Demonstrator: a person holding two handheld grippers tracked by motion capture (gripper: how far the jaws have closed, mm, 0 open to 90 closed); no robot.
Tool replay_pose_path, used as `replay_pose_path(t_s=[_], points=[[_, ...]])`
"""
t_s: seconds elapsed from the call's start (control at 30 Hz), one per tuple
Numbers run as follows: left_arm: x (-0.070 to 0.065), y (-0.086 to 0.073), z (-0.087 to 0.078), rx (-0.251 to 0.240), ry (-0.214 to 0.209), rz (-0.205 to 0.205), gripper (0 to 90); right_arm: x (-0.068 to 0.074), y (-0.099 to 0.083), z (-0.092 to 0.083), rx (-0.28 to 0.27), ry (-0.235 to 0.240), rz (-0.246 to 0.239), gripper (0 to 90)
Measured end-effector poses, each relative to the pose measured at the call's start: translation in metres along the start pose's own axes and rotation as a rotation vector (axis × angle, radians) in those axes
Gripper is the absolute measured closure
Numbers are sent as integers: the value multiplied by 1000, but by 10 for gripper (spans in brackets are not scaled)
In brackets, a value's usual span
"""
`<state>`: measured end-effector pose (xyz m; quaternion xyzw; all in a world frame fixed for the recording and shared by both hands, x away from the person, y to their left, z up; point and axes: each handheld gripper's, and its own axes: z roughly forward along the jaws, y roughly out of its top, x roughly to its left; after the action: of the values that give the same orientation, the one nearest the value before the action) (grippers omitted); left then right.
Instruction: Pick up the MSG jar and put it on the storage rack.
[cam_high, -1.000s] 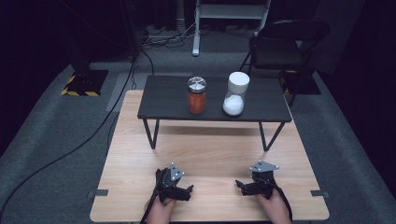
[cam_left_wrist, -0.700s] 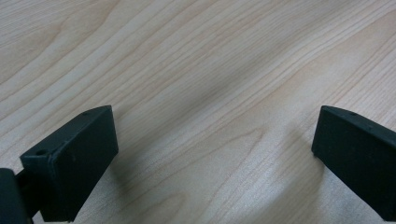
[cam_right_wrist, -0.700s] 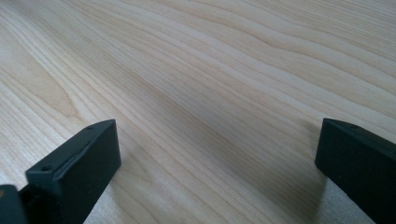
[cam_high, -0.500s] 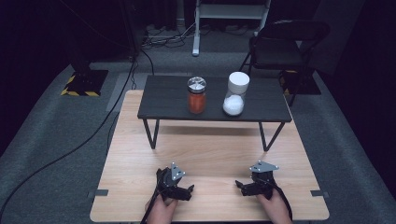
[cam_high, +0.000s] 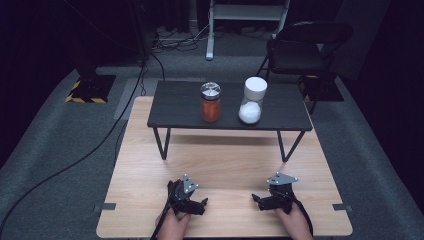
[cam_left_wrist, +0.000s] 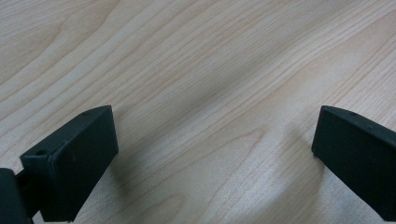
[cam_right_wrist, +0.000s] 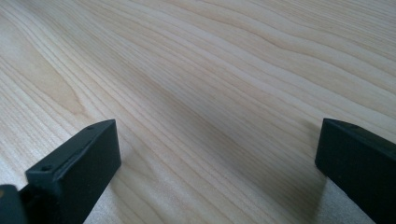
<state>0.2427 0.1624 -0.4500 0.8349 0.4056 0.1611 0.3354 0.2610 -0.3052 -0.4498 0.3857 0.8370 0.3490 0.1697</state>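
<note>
Near the front edge of the light wooden table (cam_high: 225, 160), my left gripper (cam_high: 200, 205) rests low, held by a hand, and points right. My right gripper (cam_high: 257, 200) lies opposite it and points left. Both are open, with bare wood between the jaws in the left gripper view (cam_left_wrist: 212, 140) and the right gripper view (cam_right_wrist: 217, 144). On a small black raised shelf (cam_high: 175, 107) at the back stand a jar with orange contents and a silver lid (cam_high: 210, 102) and a clear jar of white powder with a white lid (cam_high: 253, 100).
The black shelf stands on thin metal legs (cam_high: 161, 142) over the table's far half. A black folding chair (cam_high: 305, 50) sits behind the table on grey carpet. Cables (cam_high: 75, 160) run across the floor at the left.
</note>
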Motion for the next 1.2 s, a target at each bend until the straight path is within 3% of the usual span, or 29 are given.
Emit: replay_pose_path(t_s=[1.2], points=[[-1,0,1,-3,-1,5,0,-1,0,0,1,8,-7,0]])
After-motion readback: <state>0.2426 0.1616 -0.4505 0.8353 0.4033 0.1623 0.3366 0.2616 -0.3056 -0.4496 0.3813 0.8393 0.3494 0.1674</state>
